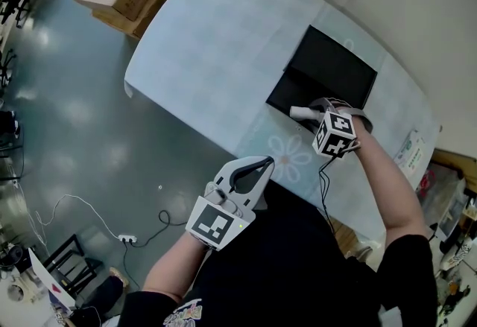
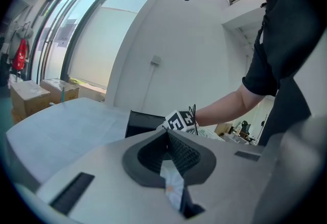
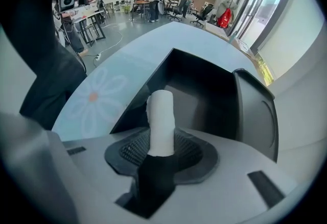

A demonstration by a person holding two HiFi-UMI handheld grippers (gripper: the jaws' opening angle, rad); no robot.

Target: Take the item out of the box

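My right gripper (image 3: 161, 152): jaws wide apart, straddling white roll (image 3: 161, 116) lying inside black box (image 3: 204, 90). I fear grip near roll's end lets it pivot, snag rim, drag box along. Left gripper (image 1: 261, 165): jaws together, off box, bracing nothing.

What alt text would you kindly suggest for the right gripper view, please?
A white roll stands between the jaws, with an open black box behind it. The box sits on a pale table with a flower print.
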